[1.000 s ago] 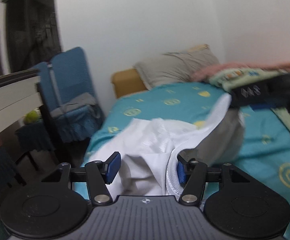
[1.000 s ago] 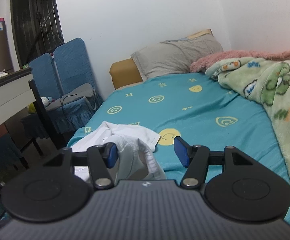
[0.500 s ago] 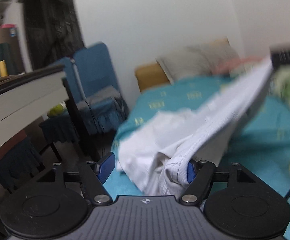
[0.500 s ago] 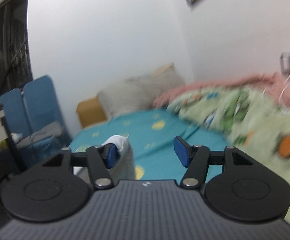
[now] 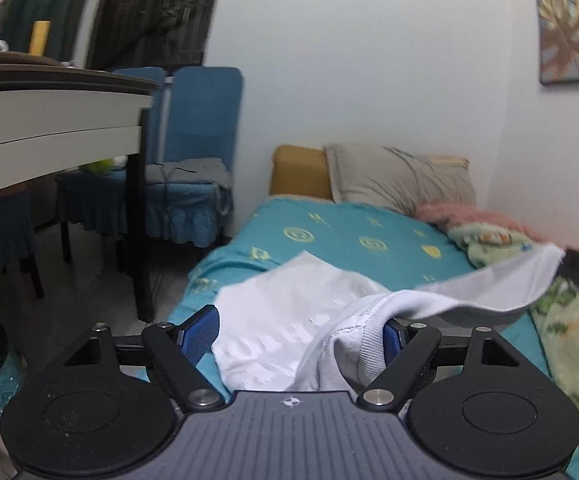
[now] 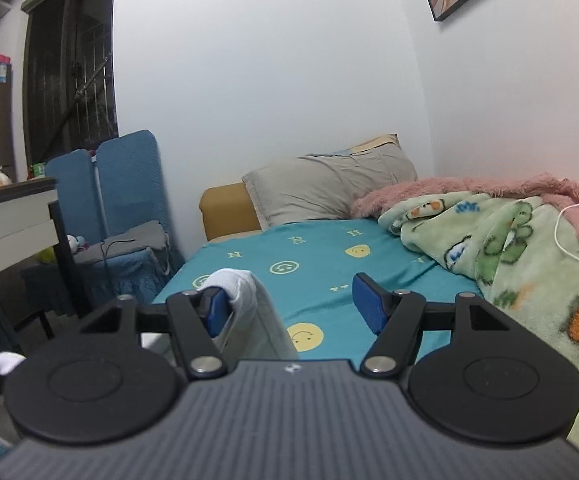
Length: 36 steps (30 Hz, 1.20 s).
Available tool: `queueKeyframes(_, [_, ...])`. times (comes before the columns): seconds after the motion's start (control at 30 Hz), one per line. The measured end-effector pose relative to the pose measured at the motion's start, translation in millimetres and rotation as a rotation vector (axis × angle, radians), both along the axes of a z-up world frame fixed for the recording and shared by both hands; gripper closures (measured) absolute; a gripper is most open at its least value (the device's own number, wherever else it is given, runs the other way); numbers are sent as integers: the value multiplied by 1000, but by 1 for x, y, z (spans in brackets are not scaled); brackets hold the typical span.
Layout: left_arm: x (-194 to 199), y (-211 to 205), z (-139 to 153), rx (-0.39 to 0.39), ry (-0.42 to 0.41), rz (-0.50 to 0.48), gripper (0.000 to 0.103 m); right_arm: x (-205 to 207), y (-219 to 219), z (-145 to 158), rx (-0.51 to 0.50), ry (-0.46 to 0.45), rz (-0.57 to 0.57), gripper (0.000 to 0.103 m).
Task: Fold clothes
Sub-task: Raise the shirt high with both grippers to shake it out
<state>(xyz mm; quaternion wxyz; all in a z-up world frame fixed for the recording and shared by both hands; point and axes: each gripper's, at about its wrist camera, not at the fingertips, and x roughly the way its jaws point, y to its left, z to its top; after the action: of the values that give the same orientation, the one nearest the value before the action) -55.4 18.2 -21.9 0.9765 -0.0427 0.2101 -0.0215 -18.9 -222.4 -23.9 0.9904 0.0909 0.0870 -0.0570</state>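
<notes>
Opening, both tools drape white garment (image 5: 289,320) unpinched; only right view shows white cable (image 6: 569,240).

Ahead of the right claw (image 6: 289,304) the teal bed (image 6: 317,256) is lying open up to the pillow (image 6: 329,196); a blanket (image 6: 509,264) is crowding its right. Left of the left claw (image 5: 297,328), a desk leg (image 5: 137,240) and chairs (image 5: 185,184) are blocking passage.

Left claw (image 5: 299,330) jaws opening, angled slightly down; right claw (image 6: 289,304) jaws opening, near level.
</notes>
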Motion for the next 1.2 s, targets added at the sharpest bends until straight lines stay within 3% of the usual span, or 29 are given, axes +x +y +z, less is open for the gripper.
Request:
queueKeyframes(0.07, [6,-10,-11,48,49,-30,22,-1,-3,0,12,-5,-10,36])
queueKeyframes(0.17, [16,-30,-36,205,141,-46,22,-1,-8,-1,38,-12,-30,36])
queueKeyframes(0.27, [18,-41,-52,307,174,-41,22,-2,-11,-2,54,-16,-38,36])
queueKeyframes(0.43, [11,-56,-60,437,135,-35,22,-5,-2,-1,-8,-39,-50,36])
queueKeyframes(0.53, [9,-44,-45,395,65,64,22,4,0,-8,-61,10,-83,36])
queueKeyframes(0.63, [5,-17,-25,252,12,182,21,27,-4,-27,-75,181,-79,36])
queueKeyframes(0.7, [3,-2,-16,171,-4,244,20,45,-11,-47,-17,326,-48,38])
queueKeyframes(0.8, [0,3,-10,159,-30,262,20,44,-13,-53,26,341,-44,38])
queueKeyframes(0.87, [-3,4,1,172,-78,263,20,35,-11,-38,0,263,-65,38])
queueKeyframes(0.97, [1,14,36,140,-168,261,17,18,-17,9,25,119,-81,38])
queueKeyframes(1.2, [6,20,177,90,-417,272,16,-12,-17,160,39,-163,-81,38])
